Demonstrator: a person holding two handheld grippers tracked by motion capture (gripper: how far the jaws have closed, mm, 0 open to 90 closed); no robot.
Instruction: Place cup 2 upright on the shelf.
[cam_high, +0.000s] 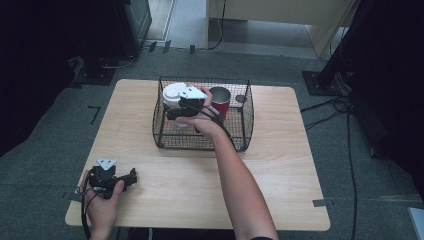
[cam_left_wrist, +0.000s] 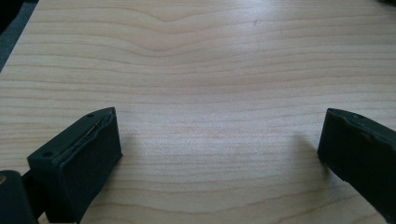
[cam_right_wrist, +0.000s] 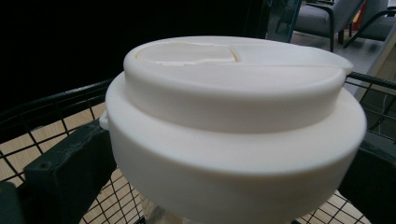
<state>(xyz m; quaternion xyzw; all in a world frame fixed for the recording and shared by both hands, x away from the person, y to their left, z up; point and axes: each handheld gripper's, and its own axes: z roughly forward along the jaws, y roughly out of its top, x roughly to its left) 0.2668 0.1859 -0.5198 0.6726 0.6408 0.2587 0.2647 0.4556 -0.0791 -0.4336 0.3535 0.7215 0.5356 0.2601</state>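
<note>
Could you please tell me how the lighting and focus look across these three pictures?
High view: dim, the room's edges nearly black, the table evenly lit. Left gripper view: soft glare on the wood, faint shadows beside the tongs. Right gripper view: the white lid looms large and bright against a dark background.

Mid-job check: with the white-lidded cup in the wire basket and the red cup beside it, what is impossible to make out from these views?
- White-lidded cup: its body is cut off by the bottom edge of the right gripper view; whether the right gripper's fingers touch it is unclear.
- High view: the hand and right gripper cover that cup's lower part.
- Red cup: contents too small to tell.
- Black wire basket: floor partly hidden by the forearm.
</note>
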